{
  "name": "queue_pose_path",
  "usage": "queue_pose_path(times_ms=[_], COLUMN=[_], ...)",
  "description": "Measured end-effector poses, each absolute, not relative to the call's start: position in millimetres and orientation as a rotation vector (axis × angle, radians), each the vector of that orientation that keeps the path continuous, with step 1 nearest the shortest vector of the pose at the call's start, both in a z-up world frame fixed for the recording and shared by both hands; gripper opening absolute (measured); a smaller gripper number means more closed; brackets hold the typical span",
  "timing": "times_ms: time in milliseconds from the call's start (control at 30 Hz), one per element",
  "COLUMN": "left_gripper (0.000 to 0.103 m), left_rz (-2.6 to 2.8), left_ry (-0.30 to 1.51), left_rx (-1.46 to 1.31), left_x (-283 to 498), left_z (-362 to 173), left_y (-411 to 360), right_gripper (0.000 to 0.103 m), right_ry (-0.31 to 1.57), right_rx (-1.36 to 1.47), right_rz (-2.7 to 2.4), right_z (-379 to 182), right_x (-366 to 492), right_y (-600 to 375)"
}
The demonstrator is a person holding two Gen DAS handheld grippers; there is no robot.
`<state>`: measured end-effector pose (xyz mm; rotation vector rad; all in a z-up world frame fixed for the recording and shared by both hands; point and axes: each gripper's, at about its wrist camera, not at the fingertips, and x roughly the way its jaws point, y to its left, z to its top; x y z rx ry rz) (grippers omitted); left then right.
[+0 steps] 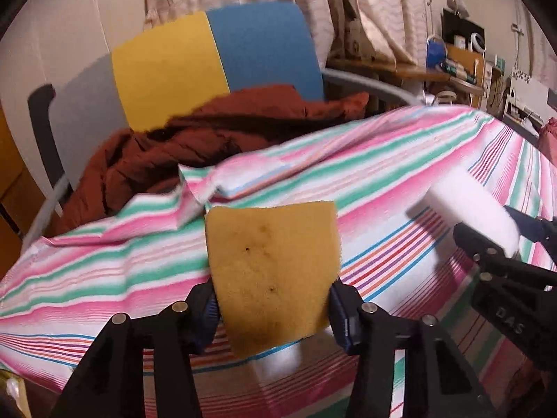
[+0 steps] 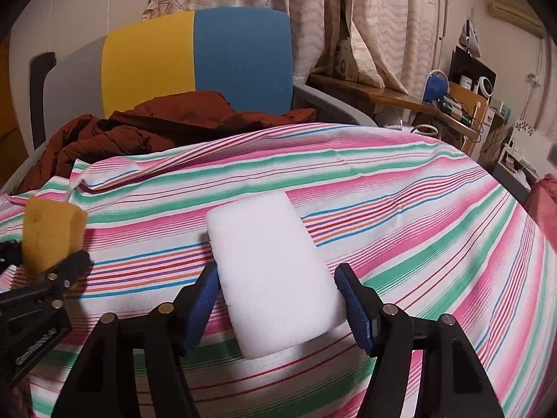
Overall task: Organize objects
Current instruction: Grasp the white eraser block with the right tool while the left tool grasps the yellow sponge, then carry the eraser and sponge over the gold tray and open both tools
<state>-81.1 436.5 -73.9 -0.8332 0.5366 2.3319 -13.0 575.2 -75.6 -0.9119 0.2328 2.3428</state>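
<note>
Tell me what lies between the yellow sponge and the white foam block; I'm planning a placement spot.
Only bare striped tablecloth, seen in the right wrist view between the yellow sponge and the white foam block.

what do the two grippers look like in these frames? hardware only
Both match: the left gripper and right gripper have black angular plastic linkage arms joined by round silver pins, ending in blue ribbed finger pads. The right one, seen from the left wrist view, carries pale "DAS" lettering on its side. No cables or sleeves visible.
</note>
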Motion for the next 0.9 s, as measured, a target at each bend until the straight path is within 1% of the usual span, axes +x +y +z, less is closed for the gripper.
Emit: queue_pose_path(times_ms=[233,600,733,800,900], left_gripper=[0.053,0.053,0.053,0.053,0.053], left_rz=[2.358,2.343,2.341,2.343,2.344], left_ry=[0.536,0.537,0.546,0.543,0.532], left_rx=[-0.708,-0.721,-0.731,-0.733,-0.748], left_x=[-62.4,-35.8,-28.5,-25.3,-23.3], left_z=[-62.9,-65.3,-67.4,-67.8,-68.7], left_y=[420.0,387.2,377.0,371.2,362.5], right_gripper=[0.068,0.068,0.068,0.068,0.068], right_ry=[0.204,0.142,0.104,0.102,0.123], right_rx=[-0.899,-0.864,-0.788,-0.736,-0.736], right_rz=[2.341,2.337,2.368,2.396,2.426], right_z=[-74.2,-68.6,-58.3,-52.1,-47.7], right_x=[-13.2,-11.3,-3.3,4.5,11.8], right_y=[571.3,563.0,554.1,548.9,542.2])
